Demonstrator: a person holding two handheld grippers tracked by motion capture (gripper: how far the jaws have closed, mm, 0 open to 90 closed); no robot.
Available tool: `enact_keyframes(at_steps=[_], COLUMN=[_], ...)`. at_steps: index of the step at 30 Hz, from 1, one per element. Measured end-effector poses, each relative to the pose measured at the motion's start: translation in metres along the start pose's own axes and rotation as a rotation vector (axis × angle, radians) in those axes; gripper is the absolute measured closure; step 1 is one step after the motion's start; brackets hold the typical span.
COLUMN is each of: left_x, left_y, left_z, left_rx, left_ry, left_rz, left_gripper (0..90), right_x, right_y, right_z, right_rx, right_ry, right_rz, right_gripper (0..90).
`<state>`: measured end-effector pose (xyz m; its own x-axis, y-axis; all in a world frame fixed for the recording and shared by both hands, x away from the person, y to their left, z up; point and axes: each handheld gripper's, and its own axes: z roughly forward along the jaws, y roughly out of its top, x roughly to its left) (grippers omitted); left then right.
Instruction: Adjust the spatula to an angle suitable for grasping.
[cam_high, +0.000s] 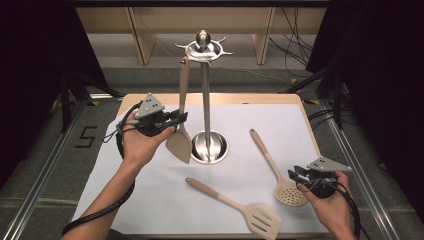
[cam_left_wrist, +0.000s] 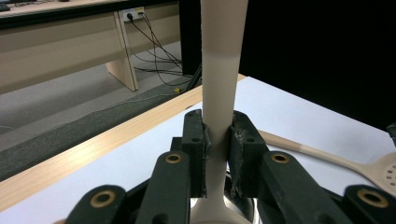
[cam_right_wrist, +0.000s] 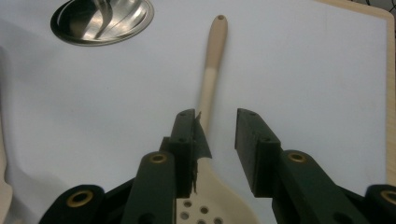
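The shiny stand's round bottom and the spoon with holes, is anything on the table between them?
No. In the high view, just bare white table cover lies between the stand's base and the holed spoon.

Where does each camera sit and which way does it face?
High view: above the person's side, looking forward and down at the table; both forearms, left tongs, right tongs.
Left gripper view: along the tongs shut on the hanging spatula.
Right gripper view: down the open tongs at the skimmer spoon.
Shared: skimmer spoon, steel stand base.
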<state>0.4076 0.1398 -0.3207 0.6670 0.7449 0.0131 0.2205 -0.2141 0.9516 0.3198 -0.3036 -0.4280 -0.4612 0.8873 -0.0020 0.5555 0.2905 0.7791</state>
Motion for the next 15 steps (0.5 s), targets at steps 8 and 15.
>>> enact_keyframes(at_steps=[8,15], left_x=[0.001,0.000], left_y=[0.000,-0.001], left_z=[0.001,-0.008], left_rx=[0.003,0.005], left_ry=[-0.027,-0.031], left_rz=[-0.025,-0.006], left_gripper=[77.3,76.2], right_x=[0.000,0.001], right_y=[-0.001,0.000], right_z=[0.000,0.001], right_rx=[0.004,0.006], right_ry=[0.005,0.017], right_rz=[-0.007,0.024], right_gripper=[68.9,68.7])
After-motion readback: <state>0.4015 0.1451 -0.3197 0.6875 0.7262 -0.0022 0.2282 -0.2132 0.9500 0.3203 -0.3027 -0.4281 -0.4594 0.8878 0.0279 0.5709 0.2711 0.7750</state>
